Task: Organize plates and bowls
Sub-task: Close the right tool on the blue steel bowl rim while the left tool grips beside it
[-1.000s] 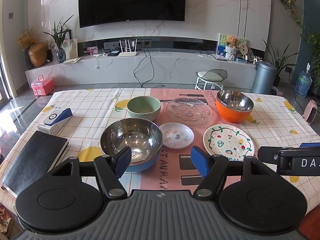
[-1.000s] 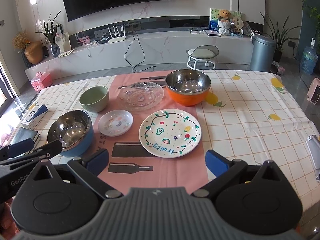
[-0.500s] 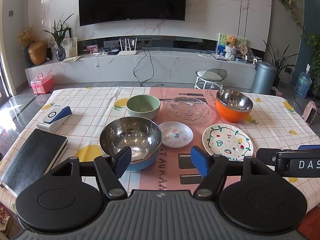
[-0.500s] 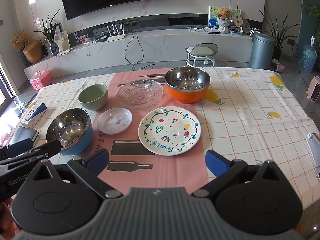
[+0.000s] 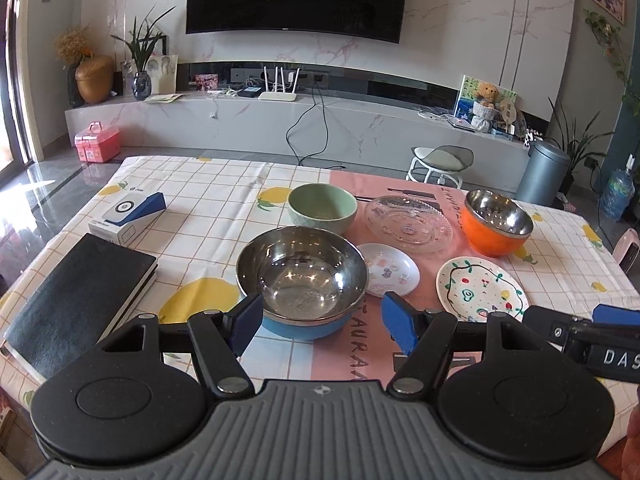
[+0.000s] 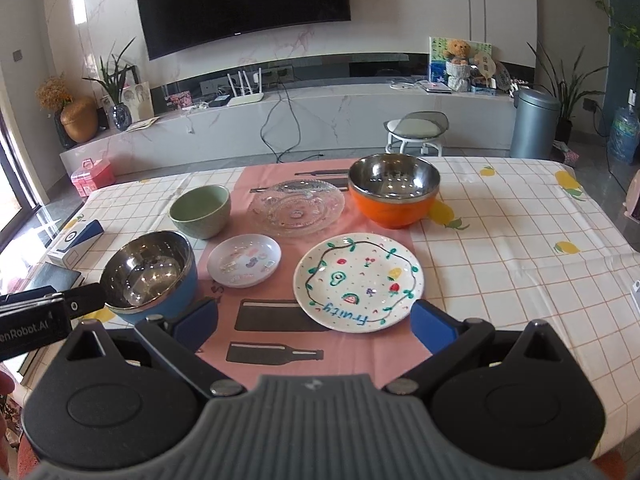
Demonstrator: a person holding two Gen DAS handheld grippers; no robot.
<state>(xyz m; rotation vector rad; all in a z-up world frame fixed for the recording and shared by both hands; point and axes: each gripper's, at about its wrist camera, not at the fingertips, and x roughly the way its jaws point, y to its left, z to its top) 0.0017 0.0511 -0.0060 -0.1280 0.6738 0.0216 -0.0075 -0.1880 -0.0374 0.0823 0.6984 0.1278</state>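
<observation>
A blue steel-lined bowl stands near the table's front left. Behind it is a green bowl. A clear glass plate, a small white plate, a fruit-painted plate and an orange steel-lined bowl lie to the right. My left gripper is open, its jaws level with the blue bowl's near side. My right gripper is open and empty, just short of the fruit plate.
A black notebook and a white-and-blue box lie at the table's left edge. The checked tablecloth with a pink runner covers the table. A stool and bin stand beyond the far edge.
Both grippers have edged forward and slightly lower toward the dishes. The blue bowl now sits closer between the left jaws. No dish has moved.
</observation>
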